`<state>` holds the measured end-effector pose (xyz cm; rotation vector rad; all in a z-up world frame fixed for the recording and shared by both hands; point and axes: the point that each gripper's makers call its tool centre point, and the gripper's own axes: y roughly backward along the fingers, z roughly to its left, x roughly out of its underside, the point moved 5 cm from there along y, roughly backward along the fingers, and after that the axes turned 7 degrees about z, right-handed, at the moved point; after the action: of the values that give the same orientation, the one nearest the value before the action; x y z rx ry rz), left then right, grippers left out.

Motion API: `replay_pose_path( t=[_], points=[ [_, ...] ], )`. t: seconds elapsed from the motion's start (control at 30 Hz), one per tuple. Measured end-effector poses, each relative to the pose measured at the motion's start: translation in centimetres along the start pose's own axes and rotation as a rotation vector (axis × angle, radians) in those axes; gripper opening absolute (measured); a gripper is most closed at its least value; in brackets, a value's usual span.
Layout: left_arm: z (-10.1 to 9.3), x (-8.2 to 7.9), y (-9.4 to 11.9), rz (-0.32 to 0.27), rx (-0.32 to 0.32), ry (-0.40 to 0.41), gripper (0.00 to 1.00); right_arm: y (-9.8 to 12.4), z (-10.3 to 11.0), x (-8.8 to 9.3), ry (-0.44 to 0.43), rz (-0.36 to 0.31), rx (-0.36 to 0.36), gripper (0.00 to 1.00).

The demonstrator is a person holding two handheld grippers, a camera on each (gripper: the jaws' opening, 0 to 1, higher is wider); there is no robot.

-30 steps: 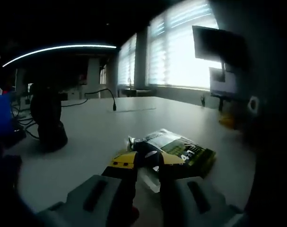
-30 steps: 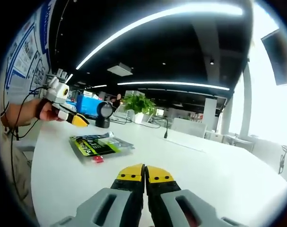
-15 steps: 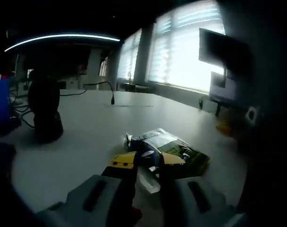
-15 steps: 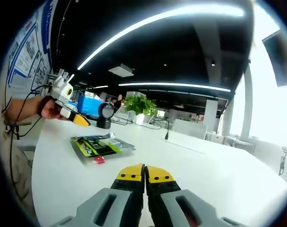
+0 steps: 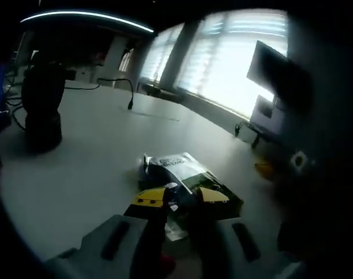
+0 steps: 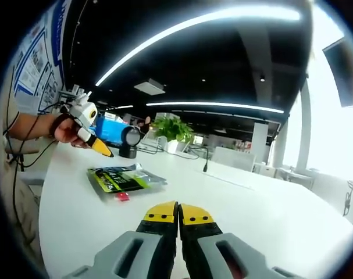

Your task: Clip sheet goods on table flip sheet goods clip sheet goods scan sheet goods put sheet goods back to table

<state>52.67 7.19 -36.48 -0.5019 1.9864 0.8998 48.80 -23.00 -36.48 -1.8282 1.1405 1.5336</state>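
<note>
Left gripper view: our left gripper (image 5: 179, 197) has its fingers parted over the near edge of the sheet goods (image 5: 191, 177), which lies flat on the surface (image 5: 89, 168). Our right gripper (image 6: 177, 213) holds nothing, fingers pressed together, well apart from the packet.

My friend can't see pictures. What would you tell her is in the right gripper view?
A flat green and silver packet lies on a white table, with a small red piece beside it. The right gripper is in front with its yellow-tipped jaws closed together. On the left, a hand holds the left gripper in the air above the table.
</note>
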Motion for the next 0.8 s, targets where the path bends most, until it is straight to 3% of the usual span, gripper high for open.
replay_pose_path(
  t=[0.23,0.4,0.8],
  points=[
    [0.5,0.0,-0.5,0.040,0.019,0.047,0.13,0.0,0.1,0.0,0.007,0.002,0.001,0.00],
    [0.7,0.9,-1.0,0.082,0.028,0.086,0.13,0.0,0.2,0.0,0.015,0.005,-0.002,0.00],
    [0.8,1.9,-1.4,0.111,0.029,0.099,0.13,-0.1,0.3,0.0,0.025,0.011,-0.002,0.00]
  ],
)
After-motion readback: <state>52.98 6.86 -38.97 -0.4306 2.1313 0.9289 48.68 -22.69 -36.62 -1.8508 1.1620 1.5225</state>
